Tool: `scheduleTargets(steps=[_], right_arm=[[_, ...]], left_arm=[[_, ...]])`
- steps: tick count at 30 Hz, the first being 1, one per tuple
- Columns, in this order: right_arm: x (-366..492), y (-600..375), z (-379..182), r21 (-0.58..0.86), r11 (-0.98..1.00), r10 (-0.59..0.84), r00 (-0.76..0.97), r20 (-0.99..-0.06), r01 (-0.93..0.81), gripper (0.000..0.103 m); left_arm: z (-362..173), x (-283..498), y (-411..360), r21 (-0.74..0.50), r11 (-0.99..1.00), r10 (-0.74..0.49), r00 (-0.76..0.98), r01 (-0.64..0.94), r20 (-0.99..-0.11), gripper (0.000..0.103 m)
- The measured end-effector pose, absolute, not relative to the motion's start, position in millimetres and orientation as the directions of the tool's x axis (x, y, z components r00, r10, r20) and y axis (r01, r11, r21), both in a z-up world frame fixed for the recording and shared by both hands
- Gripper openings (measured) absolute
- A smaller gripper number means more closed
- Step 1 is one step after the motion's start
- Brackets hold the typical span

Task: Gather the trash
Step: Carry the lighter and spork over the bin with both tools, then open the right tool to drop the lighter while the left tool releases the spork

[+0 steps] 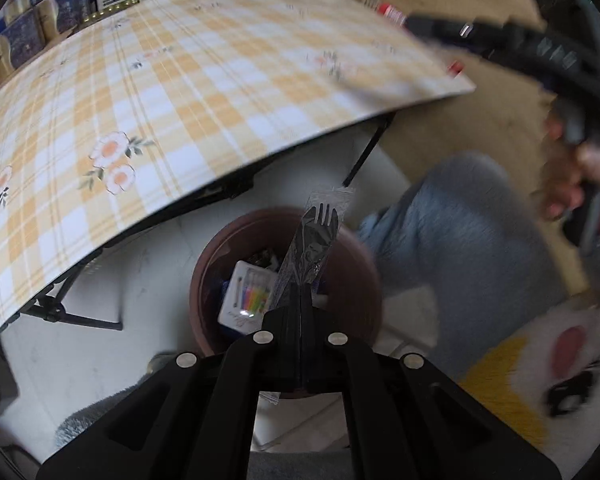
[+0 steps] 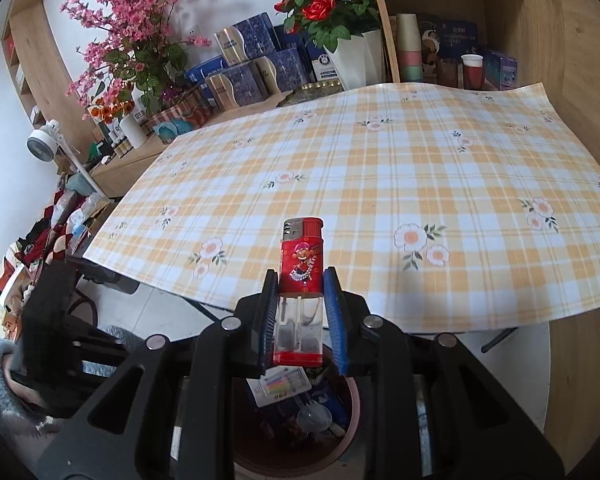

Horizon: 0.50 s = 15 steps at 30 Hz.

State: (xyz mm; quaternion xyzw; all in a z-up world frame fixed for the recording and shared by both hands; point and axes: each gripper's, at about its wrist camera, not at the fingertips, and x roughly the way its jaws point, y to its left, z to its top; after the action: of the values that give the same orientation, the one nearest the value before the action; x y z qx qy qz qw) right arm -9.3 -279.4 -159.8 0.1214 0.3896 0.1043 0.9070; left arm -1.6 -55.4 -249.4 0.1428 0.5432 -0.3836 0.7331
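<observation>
The job looks nearly done. The worktop [image 2: 380, 184] with the checked cloth looks bare. The brown bin [image 1: 364, 280] on the floor already holds some trash. The left gripper [image 1: 300, 300] has its jaws pressed together on a wrapped black fork [image 1: 320, 226], right over the bin. The right gripper [image 2: 300, 304] pinches a red lighter [image 2: 302, 264] above the bin, by the worktop's near edge. Both just need dropping in. There is open room above the bin.

A folding table [image 2: 380, 184] wears a yellow-and-white checked cloth [image 1: 180, 92] printed with small flowers — its top is otherwise bare. Below its edge, a brown bin [image 1: 364, 280] of scraps stands on the pale floor [image 1: 112, 304].
</observation>
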Motion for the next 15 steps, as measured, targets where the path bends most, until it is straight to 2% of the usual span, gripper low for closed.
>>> scheduleTargets(steps=[3,4,6,7,8,10,11,15], right_arm=[[-16.2,-280.7,-160.6,0.292,0.952,0.279,0.67,-0.688,-0.096,0.026],[-19.6,-281.5,-161.4,0.287,0.953,0.275,0.667,-0.692,-0.095,0.026],[-24.7,-282.7,-163.9,0.284,0.954,0.271,0.663,-0.698,-0.09,0.026],[-27.1,-283.4,-165.7,0.286,0.954,0.27,0.66,-0.701,-0.087,0.026],[-28.3,-284.4,-167.6,0.289,0.954,0.272,0.656,-0.704,-0.085,0.026],[-32.0,-283.9,-171.5,0.287,0.954,0.271,0.65,-0.71,-0.085,0.026],[-34.0,-282.3,-174.1,0.279,0.956,0.268,0.644,-0.716,-0.088,0.026],[-37.6,-271.0,-188.1,0.288,0.951,0.297,0.6,-0.743,-0.113,0.026]], left_arm=[[-266.3,4.3,-59.0,-0.212,0.673,-0.386,0.092,0.709,-0.918,0.001],[-269.9,6.0,-59.8,-0.211,0.676,-0.381,0.09,0.706,-0.92,0.004],[-271.6,9.1,-59.1,-0.212,0.685,-0.386,0.101,0.697,-0.917,0.028],[-267.9,8.9,-56.4,-0.22,0.69,-0.409,0.121,0.689,-0.905,0.053],[-264.4,8.6,-55.4,-0.223,0.697,-0.426,0.143,0.682,-0.893,0.067],[-251.2,7.6,-48.5,-0.227,0.717,-0.459,0.201,0.659,-0.866,0.071],[-245.8,6.9,-44.8,-0.222,0.731,-0.462,0.228,0.646,-0.857,0.079],[-217.9,-2.5,-19.2,-0.148,0.834,-0.41,0.418,0.532,-0.81,0.094]])
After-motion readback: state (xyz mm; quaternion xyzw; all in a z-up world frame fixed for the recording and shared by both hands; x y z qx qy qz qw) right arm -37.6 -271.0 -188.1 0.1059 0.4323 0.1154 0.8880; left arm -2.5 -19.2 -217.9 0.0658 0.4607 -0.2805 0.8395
